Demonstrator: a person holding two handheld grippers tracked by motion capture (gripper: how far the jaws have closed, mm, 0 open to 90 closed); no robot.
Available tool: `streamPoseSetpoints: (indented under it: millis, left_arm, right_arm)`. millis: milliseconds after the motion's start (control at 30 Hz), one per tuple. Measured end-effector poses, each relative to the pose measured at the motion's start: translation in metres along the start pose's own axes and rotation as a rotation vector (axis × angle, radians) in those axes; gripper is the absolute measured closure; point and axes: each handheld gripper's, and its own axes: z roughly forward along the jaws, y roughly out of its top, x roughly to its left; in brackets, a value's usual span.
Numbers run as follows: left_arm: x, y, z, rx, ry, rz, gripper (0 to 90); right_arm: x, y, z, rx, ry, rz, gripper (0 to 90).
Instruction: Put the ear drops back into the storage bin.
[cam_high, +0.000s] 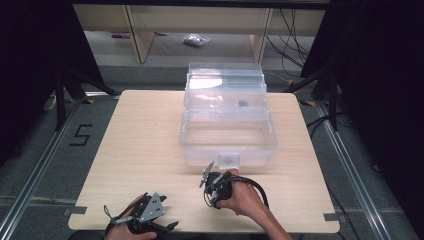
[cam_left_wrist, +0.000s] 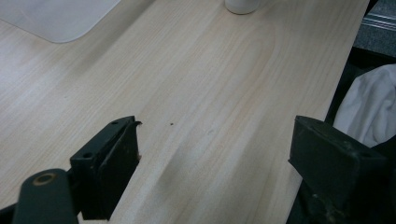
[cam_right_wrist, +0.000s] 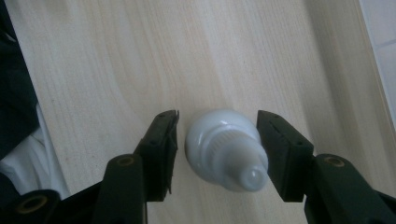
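Below the front wall of the clear plastic box (cam_high: 227, 140), at lower centre of the high view, my right gripper (cam_high: 212, 186) is bent down over the table (cam_high: 145, 150). Its own camera shows the object of the work: a small white bottle (cam_right_wrist: 227, 148) standing upright on the wood, seen from above, with its ribbed cap and narrow nozzle pointing up at the lens and leaning slightly toward the lower right of that frame. Its long axis is therefore vertical, running roughly along the line of the jaws rather than across them.

The bottle sits directly between the right jaws. The pad on the right of the frame appears to be against the bottle's shoulder or very nearly so; a thin strip of table is visible between the left-hand pad and the bottle. I judge the jaws partly drawn in around it, not yet pinching.

My left gripper (cam_high: 142, 220) lies at the lower left of the high view, well apart from the bottle, jaws spread wide over bare wood; the bottle's base (cam_left_wrist: 241, 5) shows at the top edge of its camera. The right hand is plainly the nearer.

I judge that the coming move turns on closing squarely across the body, below the taper.
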Motion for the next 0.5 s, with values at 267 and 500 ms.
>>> streamPoseSetpoints:
  millis: [267, 500]
  left_arm:
    - [0.0004, 0.0004, -0.0006, 0.008, 0.003, 0.005, 15.2]
    - [0.0003, 0.0004, -0.0008, 0.006, 0.001, 0.003, 15.3]
  right_arm:
    - [0.0018, 0.0023, 0.0046, 0.04, 0.006, 0.004, 58.6]
    - [0.0022, 0.0022, 0.0018, 0.052, -0.005, -0.023, 60.1]
